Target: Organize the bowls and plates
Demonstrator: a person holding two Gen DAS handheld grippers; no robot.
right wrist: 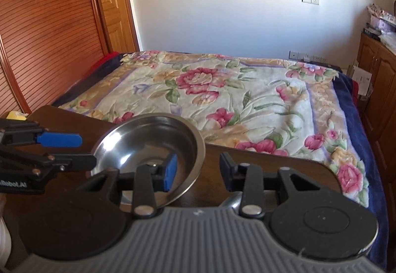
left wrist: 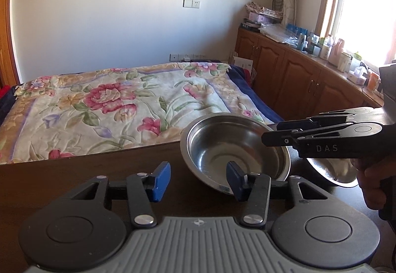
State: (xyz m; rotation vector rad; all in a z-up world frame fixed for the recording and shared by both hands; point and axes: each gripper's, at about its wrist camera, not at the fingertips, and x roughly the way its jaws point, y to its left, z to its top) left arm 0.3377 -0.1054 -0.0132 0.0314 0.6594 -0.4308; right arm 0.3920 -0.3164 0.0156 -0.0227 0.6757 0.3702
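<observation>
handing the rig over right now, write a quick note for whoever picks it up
Left tongs: open, right pad over the near rim of the steel bowl, nothing gripped.
Right tongs: open, left pad inside the same bowl, nothing gripped.
The bowl looks tilted on the dark wooden table by the floral bed. A second steel bowl sits to its right, partly hidden behind the right tongs.
Done: nothing visibly stacked yet.
Left: probably grip one bowl and nest it with the other. No plates in view.
</observation>
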